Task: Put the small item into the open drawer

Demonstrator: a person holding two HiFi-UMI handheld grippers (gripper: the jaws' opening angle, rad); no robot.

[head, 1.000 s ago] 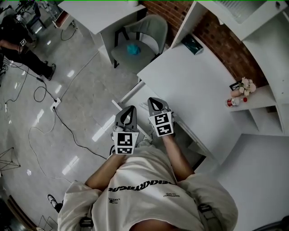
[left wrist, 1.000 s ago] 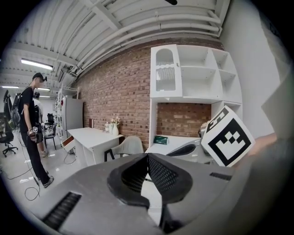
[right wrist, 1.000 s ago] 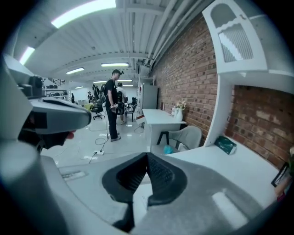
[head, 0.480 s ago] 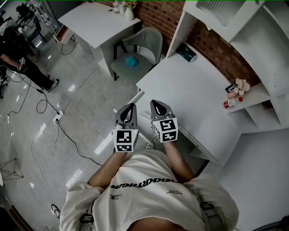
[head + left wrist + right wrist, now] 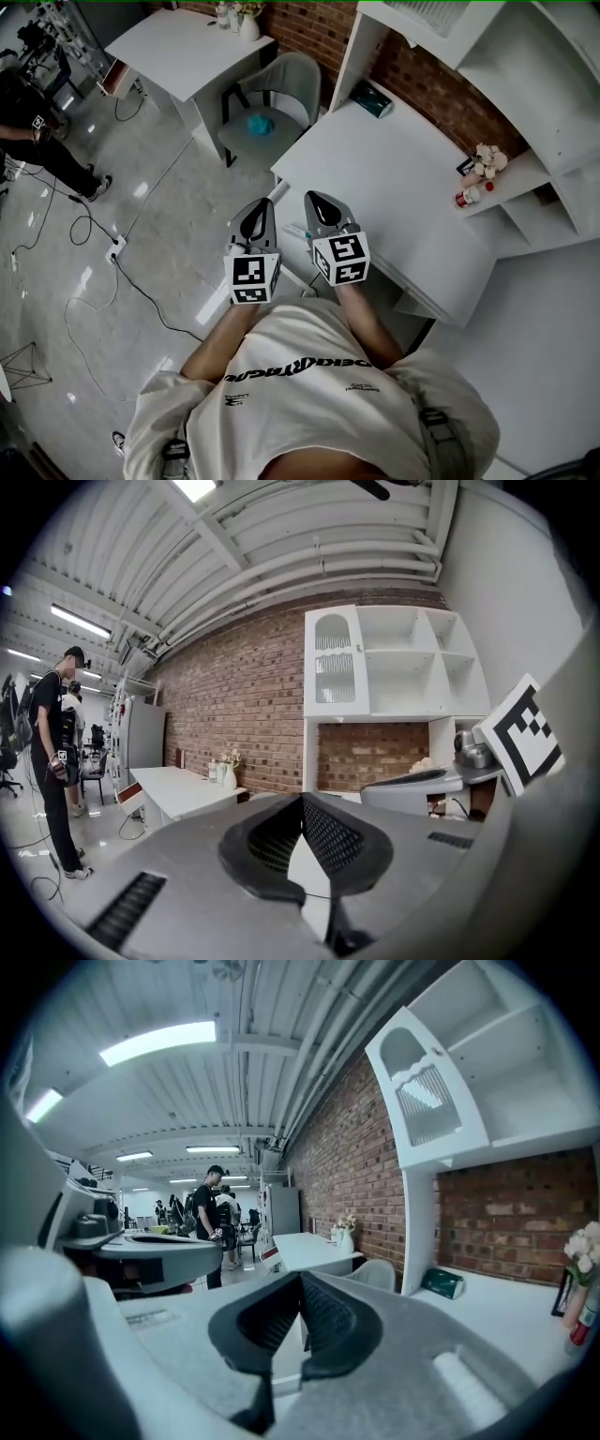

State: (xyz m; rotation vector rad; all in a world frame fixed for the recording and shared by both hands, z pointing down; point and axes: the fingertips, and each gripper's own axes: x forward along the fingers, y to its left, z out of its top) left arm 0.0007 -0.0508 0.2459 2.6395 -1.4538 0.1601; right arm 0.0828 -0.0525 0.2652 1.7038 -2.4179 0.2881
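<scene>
Small item: we take it for the red-capped bottle (image 5: pixel 466 197), on the low shelf (image 5: pixel 525 178), well right of our right fingers.
Open drawer (image 5: pixel 292 232): below and between our fingertips.
Left gripper (image 5: pixel 266 204): fingers clenched, empty.
Right gripper (image 5: pixel 310 198): fingers clenched, empty.
Desk (image 5: pixel 403 187): ahead of our right fingers.

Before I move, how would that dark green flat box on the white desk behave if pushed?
The dark green flat box lies low and broad, so it probably slides rather than tips or rolls. The white desk looks smooth, so it may skid easily. Stiff or soft, I cannot tell.
</scene>
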